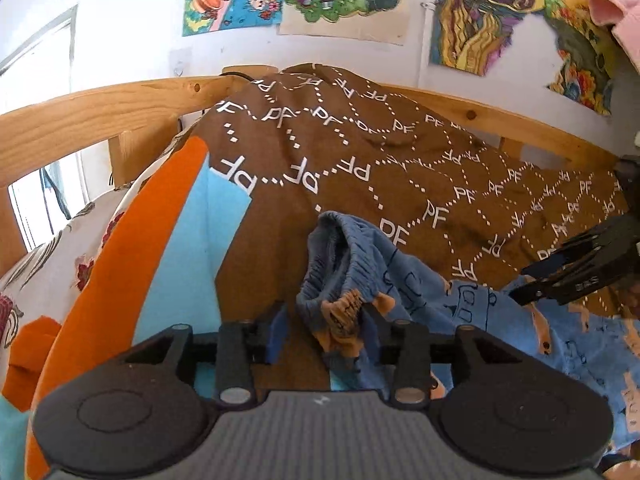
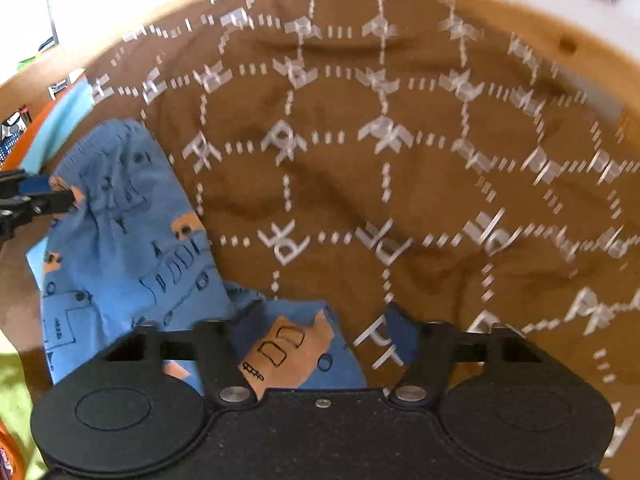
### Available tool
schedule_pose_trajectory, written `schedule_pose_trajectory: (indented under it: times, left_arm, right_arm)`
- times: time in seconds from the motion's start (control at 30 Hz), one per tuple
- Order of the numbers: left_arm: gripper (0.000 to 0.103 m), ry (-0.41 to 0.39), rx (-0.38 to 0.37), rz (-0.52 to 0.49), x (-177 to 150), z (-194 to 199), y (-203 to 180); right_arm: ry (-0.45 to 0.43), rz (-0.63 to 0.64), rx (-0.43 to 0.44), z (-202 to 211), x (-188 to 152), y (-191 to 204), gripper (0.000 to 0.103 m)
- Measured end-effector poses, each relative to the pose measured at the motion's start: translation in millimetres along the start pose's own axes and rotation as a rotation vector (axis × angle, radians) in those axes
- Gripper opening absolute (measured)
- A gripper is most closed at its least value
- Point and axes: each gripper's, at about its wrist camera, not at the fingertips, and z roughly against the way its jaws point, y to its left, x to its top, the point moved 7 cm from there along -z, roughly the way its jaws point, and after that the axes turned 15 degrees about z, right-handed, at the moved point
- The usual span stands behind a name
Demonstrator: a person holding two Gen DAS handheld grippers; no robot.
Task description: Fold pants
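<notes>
Left wrist view: we find the left gripper (image 1: 324, 330) at 6 o'clock with its two blue-padded fingers (image 1: 277, 330) spread apart. The bunched waistband of the blue pants (image 1: 352, 256) rises between them, nearer the 3 o'clock finger, where an orange-printed fold touches the pad. The jaws are released; we see no pinch on the cloth. From there the pants trail off toward 4 o'clock, lying on the brown blanket (image 1: 360, 152) printed with white "PF" letters. The right gripper (image 1: 532, 286) enters at 3 o'clock, its fingertips close together at the edge of the pants; from here we cannot tell whether cloth sits between them. A wooden bed rail (image 1: 104, 112) runs behind the blanket from 9 to 2 o'clock, an orange and light-blue cover (image 1: 168, 240) lies at 8 o'clock, and coloured drawings (image 1: 480, 16) hang on the wall at 12 o'clock.

Right wrist view: the picture is blurred toward 2 o'clock. The right gripper (image 2: 324, 332) sits at 6 o'clock, fingers wide apart, released. A leg end of the pants (image 2: 132, 240) lies flat between them, against the 9 o'clock finger and clear of the other. The garment runs up toward 10 o'clock, where the left gripper (image 2: 68, 200) enters at 9 o'clock, tips touching the fabric. The brown blanket (image 2: 400, 184) fills the rest.
</notes>
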Motion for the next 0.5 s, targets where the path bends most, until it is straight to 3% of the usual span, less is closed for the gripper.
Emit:
schedule_pose_trajectory:
  times: [0.07, 0.1, 0.13, 0.17, 0.2, 0.23, 0.33, 0.5]
  left_arm:
    - [0.046, 0.003, -0.002, 0.01, 0, -2, 1]
    - [0.046, 0.006, -0.006, 0.027, 1, -3, 2]
    - [0.045, 0.009, -0.013, 0.057, 3, -5, 3]
    - [0.043, 0.017, -0.025, 0.078, 4, -6, 3]
    - [0.028, 0.026, -0.037, 0.098, 6, -7, 5]
    - [0.021, 0.038, -0.038, 0.124, 7, -8, 8]
    - [0.019, 0.031, -0.05, 0.203, 9, -3, 18]
    - [0.018, 0.005, -0.004, 0.179, 6, 4, 20]
  right_arm:
    - [-0.01, 0.012, -0.009, -5, -3, 3, 0.037]
    - [-0.031, 0.008, -0.012, -4, -2, 3, 0.022]
    - [-0.045, -0.007, -0.012, -2, -2, 3, 0.015]
    - [-0.053, -0.02, -0.017, -1, -1, 3, 0.014]
    - [-0.058, -0.015, -0.027, 1, 0, 4, 0.013]
    - [-0.064, -0.004, -0.039, 3, 1, 5, 0.011]
    - [-0.079, 0.005, -0.082, 12, 2, 9, 0.01]
    - [-0.08, -0.068, -0.14, 4, -3, -7, 0.01]
